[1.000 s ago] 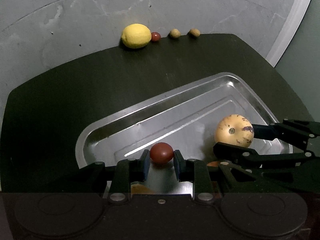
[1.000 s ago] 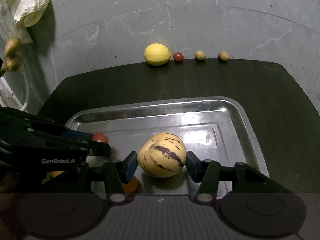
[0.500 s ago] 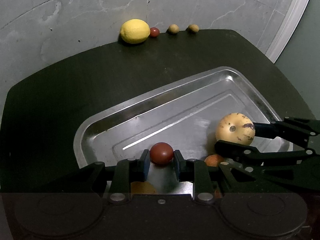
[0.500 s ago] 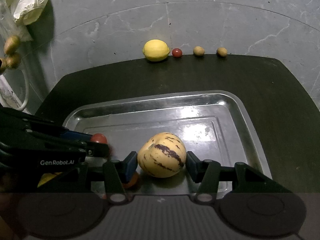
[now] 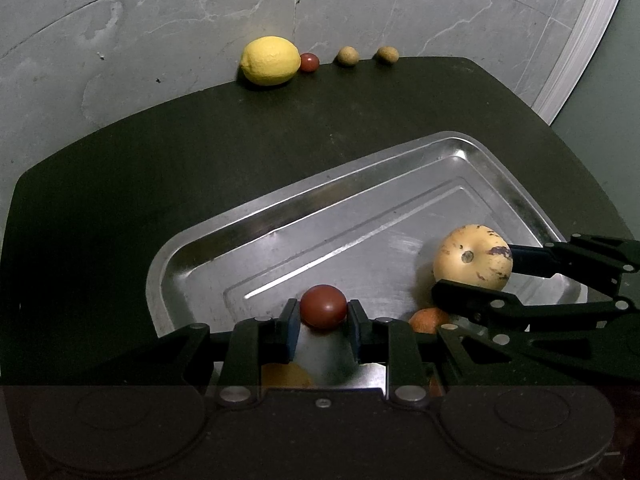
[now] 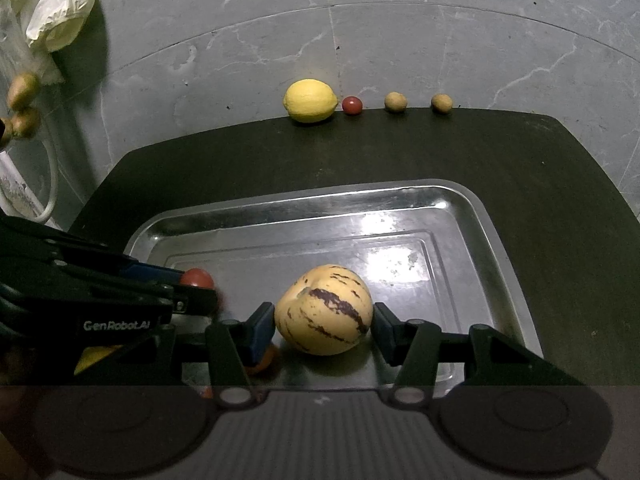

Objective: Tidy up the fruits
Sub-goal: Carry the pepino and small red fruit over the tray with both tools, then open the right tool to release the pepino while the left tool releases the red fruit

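Left gripper [image 5: 323,320]: clamped on a small red tomato [image 5: 323,311], which sits between its blue pads above the near left part of the tray.
Right gripper [image 6: 324,322]: closed against both sides of a pale yellow, purple-striped melon [image 6: 324,309], held over the near middle of the tray.
Tray [image 6: 280,210]: shiny rectangular metal pan on the dark table [image 6: 520,152]; its far half is bare.
Other fruit in tray: an orange fruit [image 5: 428,319] lies just below the right gripper's near finger, partly hidden; a yellow-orange fruit [image 5: 286,375] shows under the left gripper, mostly covered.
Back row: along the table's far edge stand a lemon [image 6: 310,101], a second small tomato [image 6: 352,105] just beside it, and two small tan round fruits [image 6: 395,102] [image 6: 441,103] spaced apart to the right.
Surroundings: grey marbled floor [image 6: 400,20]; a crumpled pale bag [image 6: 60,8] at far left.
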Tool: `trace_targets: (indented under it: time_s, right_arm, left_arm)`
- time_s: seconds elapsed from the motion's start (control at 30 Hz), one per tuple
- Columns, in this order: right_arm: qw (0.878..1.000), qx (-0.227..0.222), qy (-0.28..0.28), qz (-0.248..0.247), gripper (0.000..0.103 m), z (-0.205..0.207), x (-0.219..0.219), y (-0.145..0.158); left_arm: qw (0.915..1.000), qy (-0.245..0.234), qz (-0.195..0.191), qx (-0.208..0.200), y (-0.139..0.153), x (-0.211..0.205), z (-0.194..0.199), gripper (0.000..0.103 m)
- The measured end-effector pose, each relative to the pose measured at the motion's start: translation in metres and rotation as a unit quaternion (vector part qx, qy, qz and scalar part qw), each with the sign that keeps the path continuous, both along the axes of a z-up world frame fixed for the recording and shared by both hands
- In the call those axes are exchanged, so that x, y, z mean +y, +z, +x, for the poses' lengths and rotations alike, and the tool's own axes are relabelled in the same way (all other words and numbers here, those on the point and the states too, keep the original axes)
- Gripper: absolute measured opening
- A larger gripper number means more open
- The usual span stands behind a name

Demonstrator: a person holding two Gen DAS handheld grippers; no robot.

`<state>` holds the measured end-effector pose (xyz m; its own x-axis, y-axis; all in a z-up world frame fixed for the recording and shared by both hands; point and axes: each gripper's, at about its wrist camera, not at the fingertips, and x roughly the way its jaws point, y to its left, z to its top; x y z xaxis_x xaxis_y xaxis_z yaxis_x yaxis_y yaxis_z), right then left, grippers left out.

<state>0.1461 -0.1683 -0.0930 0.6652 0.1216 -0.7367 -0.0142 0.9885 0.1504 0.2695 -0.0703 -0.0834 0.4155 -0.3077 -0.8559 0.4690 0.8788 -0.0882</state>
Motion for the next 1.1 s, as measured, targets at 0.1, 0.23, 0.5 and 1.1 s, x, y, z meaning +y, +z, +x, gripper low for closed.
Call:
trace_targets:
  time_s: [0.1, 0.23, 0.5, 1.1]
  right_arm:
    - [1.0, 0.0, 0.0, 0.0, 0.057, 0.0, 0.0, 0.0]
    - [1.0, 0.0, 0.0, 0.0, 0.057, 0.0, 0.0, 0.0]
    - [1.0, 0.002, -0.002, -0.001, 0.058, 0.002, 0.001, -0.001]
    - [1.0, 0.0, -0.017, -0.015, 0.089, -0.007, -0.01, 0.013]
  left_arm:
    - [1.0, 0.0, -0.001, 0.0, 0.0, 0.0, 0.0, 0.027]
    - [1.0, 0.001, -0.001, 0.0, 0.0, 0.0, 0.0, 0.027]
    - [1.0, 0.001, -0.001, 0.003, 0.0, 0.0, 0.001, 0.027]
    - [0.9997, 0.014, -0.019, -0.001, 0.012, 0.013, -0.005, 0.068]
